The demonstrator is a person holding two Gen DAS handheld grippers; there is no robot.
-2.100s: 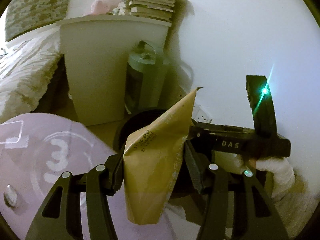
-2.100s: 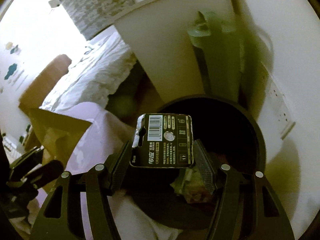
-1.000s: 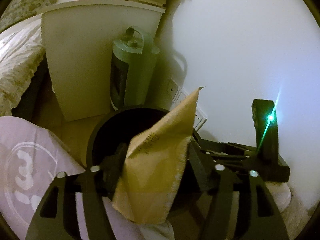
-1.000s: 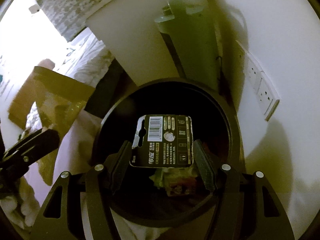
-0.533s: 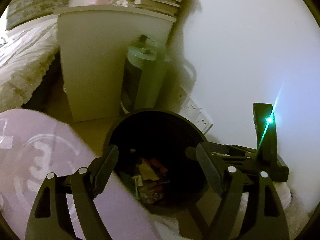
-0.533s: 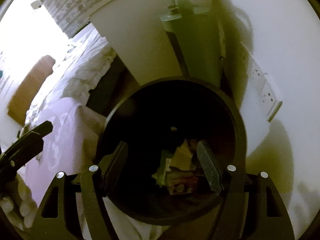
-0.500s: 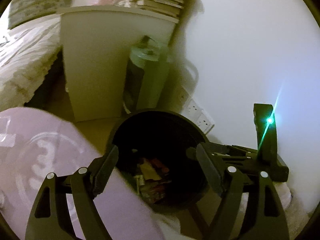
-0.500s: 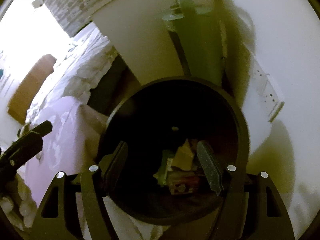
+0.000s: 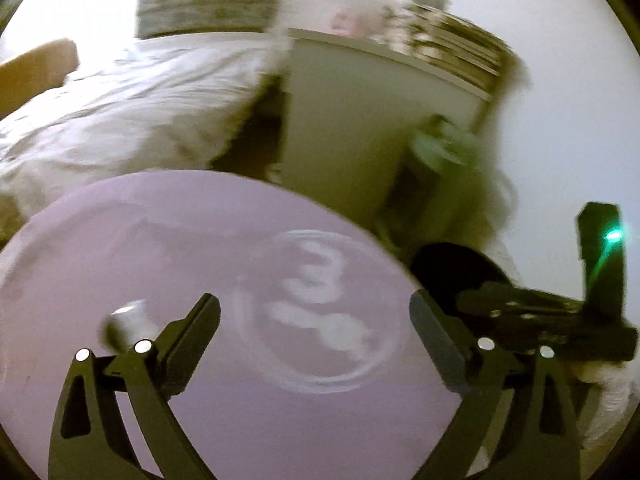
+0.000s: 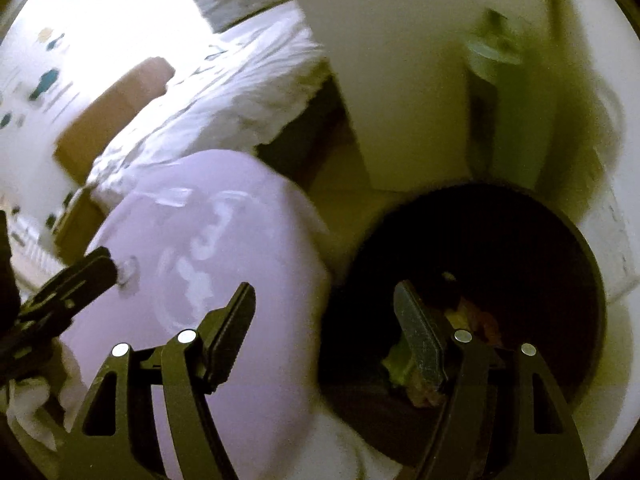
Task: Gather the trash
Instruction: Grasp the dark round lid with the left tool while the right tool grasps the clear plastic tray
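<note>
Nearest us, left hand-held gripper (image 9: 314, 320): jaws opening wide, nothing between them, over the round purple surface (image 9: 200, 240) with a white "3" printed on it. A small pale blurred object (image 9: 126, 322) lies on that surface just beside the left finger; we cannot tell what it is. Right hand-held gripper (image 10: 324, 320): jaws opening too, nothing between them, its left finger over the purple surface, its right finger over the black trash bin (image 10: 560, 232). Trash (image 10: 472, 320) lies at the bottom of the bin, a crumpled mix of yellow-green and reddish pieces. The bin sits just right of the purple surface, near the wall. Behind the bin we see a green upright appliance (image 10: 508, 120) against a white cabinet (image 10: 400, 80). A stack of books (image 9: 452, 46) tops the cabinet. Farther left, a bed with white bedding (image 9: 120, 112).
</note>
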